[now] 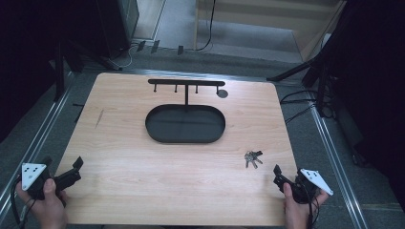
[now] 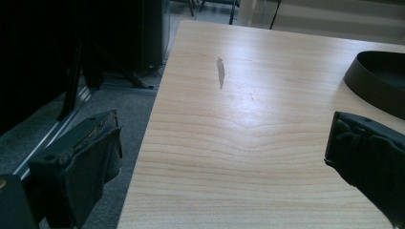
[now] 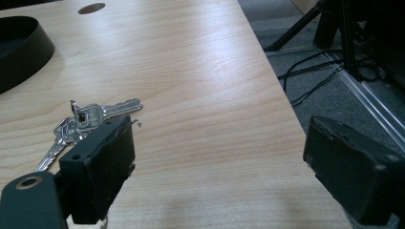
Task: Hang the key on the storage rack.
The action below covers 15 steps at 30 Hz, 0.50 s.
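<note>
A bunch of silver keys (image 1: 253,158) lies on the wooden table (image 1: 143,162), right of centre near the front. My right gripper (image 1: 290,174) rests at the front right corner, open and holding nothing. In the right gripper view the keys (image 3: 90,117) lie just beyond the left jaw, and the gap of the right gripper (image 3: 219,143) holds bare wood. My left gripper (image 1: 64,167) sits at the front left corner, also open. Its jaws (image 2: 222,138) stand wide apart, straddling the table's left edge. A black oval tray (image 1: 185,124) with a hook rack (image 1: 186,82) stands at mid-table.
A round hole (image 1: 222,93) is cut in the table behind the tray's right end. A grey scuff (image 2: 220,71) marks the wood at the left. Dark stands and cables (image 1: 305,102) crowd the floor on both sides. The tray rim (image 2: 377,76) shows at the right of the left gripper view.
</note>
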Each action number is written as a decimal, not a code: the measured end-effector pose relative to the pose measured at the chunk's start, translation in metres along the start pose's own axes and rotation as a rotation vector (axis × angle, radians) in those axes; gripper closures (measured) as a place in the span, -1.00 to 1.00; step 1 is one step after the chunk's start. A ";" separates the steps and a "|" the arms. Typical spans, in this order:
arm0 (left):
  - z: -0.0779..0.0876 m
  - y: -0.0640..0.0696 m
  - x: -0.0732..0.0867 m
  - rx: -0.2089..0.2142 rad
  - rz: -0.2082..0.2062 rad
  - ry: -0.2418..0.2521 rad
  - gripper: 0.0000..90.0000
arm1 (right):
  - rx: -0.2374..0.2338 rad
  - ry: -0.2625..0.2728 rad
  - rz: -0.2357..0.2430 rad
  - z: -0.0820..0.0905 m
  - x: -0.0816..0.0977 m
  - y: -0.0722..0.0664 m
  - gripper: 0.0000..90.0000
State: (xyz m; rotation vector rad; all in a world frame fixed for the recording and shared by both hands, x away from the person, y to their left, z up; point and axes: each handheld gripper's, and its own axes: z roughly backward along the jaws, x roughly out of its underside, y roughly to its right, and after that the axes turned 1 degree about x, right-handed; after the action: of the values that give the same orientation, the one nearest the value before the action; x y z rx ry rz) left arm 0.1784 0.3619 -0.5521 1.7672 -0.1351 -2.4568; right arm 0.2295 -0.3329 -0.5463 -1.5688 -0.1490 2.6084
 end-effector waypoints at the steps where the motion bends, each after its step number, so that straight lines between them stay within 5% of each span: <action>1: 0.000 0.000 0.000 0.001 -0.001 -0.001 -1.00 | 0.001 -0.001 0.003 0.000 0.000 0.000 -0.77; 13: 0.001 0.001 0.000 0.007 -0.001 0.002 -1.00 | 0.019 -0.012 0.011 -0.001 0.000 -0.002 -0.72; 15: 0.001 0.001 0.001 0.005 -0.003 0.008 -1.00 | 0.032 -0.029 0.060 -0.002 0.000 -0.005 -0.71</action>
State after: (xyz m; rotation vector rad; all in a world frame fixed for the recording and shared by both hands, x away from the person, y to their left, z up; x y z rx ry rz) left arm 0.1776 0.3609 -0.5523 1.7795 -0.1383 -2.4535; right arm 0.2313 -0.3276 -0.5462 -1.5496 -0.0631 2.6649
